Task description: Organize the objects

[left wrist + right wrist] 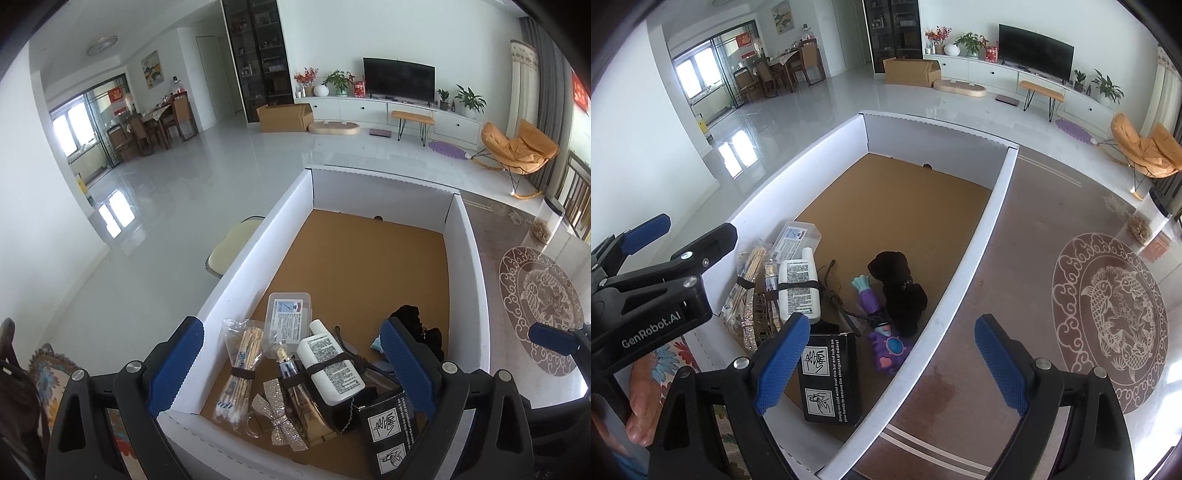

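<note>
Shallow white cardboard box [258,236] with brown floor sits on table; items crowd its near end, far end bare. Left gripper [291,365] jaws wide, nothing held, over white lotion bottle [330,365] and cotton-swab bundle [242,365]. Right gripper [890,365] jaws wide, empty, straddling box's right wall near black printed carton [829,380]. Judged between picks; next move calls for choosing one item, lowering, closing.
</note>
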{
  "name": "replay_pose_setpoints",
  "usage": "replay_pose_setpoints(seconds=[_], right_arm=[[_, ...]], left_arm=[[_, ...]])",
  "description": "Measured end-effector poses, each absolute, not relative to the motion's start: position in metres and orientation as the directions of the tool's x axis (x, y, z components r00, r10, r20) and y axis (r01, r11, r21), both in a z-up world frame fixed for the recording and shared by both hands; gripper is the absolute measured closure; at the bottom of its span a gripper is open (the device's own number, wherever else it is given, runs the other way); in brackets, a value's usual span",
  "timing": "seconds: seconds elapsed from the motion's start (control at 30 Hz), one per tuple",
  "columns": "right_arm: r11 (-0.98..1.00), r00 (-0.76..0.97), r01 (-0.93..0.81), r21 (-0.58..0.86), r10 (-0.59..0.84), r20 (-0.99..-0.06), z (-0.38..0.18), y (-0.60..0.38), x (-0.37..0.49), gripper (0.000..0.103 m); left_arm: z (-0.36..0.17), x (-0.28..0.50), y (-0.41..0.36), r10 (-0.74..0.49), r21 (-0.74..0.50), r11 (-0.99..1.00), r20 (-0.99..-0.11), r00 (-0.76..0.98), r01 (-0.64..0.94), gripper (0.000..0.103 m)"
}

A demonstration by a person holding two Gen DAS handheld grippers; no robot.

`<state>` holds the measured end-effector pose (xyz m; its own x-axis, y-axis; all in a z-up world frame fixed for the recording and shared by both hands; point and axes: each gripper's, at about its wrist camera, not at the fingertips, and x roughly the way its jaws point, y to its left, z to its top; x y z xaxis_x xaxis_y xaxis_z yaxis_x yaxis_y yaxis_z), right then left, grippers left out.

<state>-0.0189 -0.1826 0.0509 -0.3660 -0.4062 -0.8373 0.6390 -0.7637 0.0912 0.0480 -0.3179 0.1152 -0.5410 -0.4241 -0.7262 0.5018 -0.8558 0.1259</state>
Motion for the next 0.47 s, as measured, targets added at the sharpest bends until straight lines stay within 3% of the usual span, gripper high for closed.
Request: replay_pose_setpoints(seconds=[0.3, 0.47], right_arm=[[-0.759, -0.362, 0.646, 0.085, -0.402, -0.841, 0.0495, -0.1848, -0.0184, 0.012], [-0.758, -0.370, 0.648, 0.083, -0.407, -0.835, 0.0535, -0.1844, -0.0170, 0.012]], left_arm=[[0.1126, 0.0512, -0.3253, -0.402, 0.082, -0.853, -0.733, -0.549, 0.515, 0.006], [0.1163, 0.0574, -0.3225, -0.457, 0.105, -0.828, -0.696, -0.553, 0.551, 0.003]])
